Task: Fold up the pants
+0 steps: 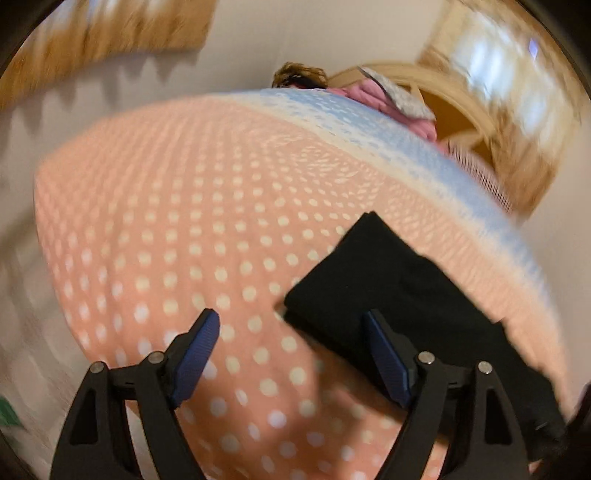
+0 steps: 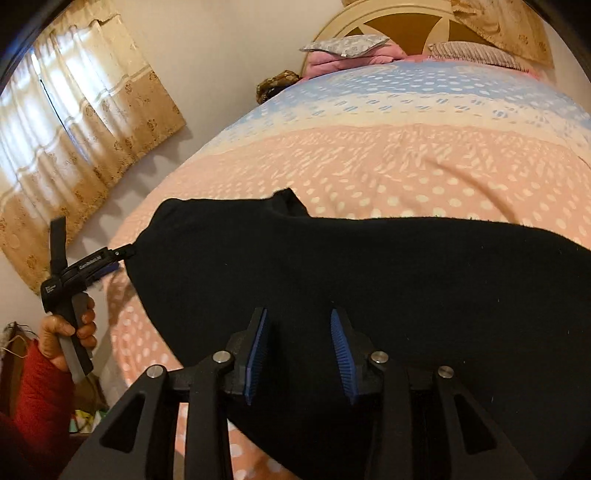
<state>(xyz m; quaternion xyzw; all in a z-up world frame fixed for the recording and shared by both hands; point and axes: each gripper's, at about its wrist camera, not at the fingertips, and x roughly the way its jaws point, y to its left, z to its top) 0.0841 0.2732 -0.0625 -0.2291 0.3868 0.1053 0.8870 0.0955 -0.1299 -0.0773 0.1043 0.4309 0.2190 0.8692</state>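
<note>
The black pants [image 2: 369, 280] lie folded on the pink dotted bedspread [image 2: 406, 166]. In the left wrist view the pants [image 1: 399, 288] lie to the right, with one corner near my left gripper's right finger. My left gripper [image 1: 291, 321] is open and empty, just above the bedspread [image 1: 166, 221] at the pants' left edge. It also shows in the right wrist view [image 2: 110, 264], held in a hand beside the pants' left end. My right gripper [image 2: 298, 319] is open over the middle of the pants, holding nothing.
Pillows and pink bedding [image 2: 347, 51] lie at the headboard [image 2: 388, 18]. A curtained window [image 2: 74, 122] is on the left wall. The bed's left edge drops to the floor near the hand in a red sleeve [image 2: 40, 387].
</note>
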